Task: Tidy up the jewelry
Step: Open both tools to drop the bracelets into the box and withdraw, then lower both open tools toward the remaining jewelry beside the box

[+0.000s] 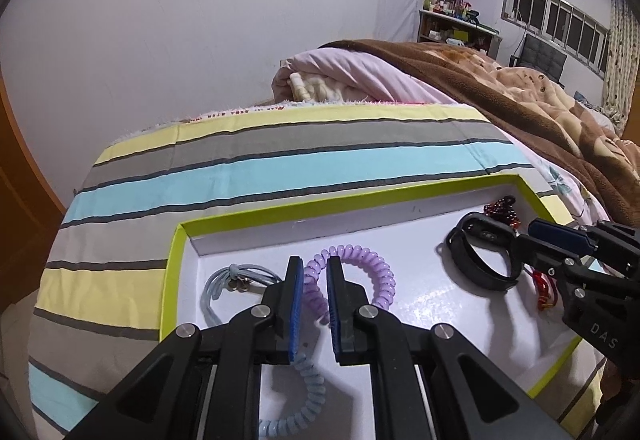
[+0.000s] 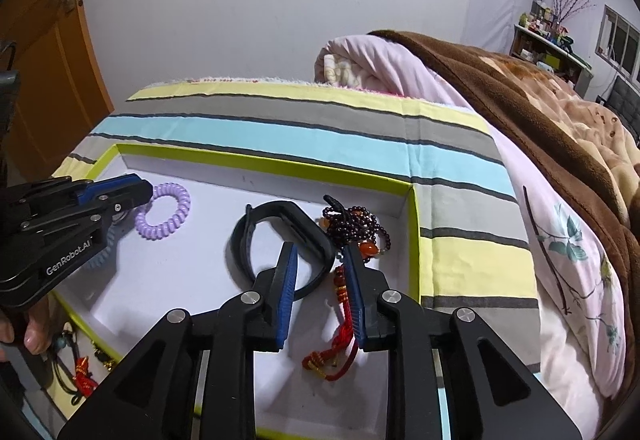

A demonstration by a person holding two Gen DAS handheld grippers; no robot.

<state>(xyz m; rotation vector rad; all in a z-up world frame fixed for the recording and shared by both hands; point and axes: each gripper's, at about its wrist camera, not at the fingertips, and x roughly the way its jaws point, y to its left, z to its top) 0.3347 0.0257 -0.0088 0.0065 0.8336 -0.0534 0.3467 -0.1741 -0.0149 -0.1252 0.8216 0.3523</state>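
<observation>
Left wrist view: your left gripper (image 1: 311,268) straddles the purple coil (image 1: 360,272) in the tray (image 1: 170,280), pads not pressing.

Right wrist view: your right gripper (image 2: 320,254) is released over the black band (image 2: 280,236) in the tray, the beads (image 2: 356,224) just beside it.

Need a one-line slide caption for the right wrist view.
Right gripper open over black wristband and red cord bracelet in green-rimmed tray; left gripper at purple coil.

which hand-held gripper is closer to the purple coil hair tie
Left. The left hand-held gripper straddles the purple coil hair tie; the right hand-held gripper is over the black band.
</observation>
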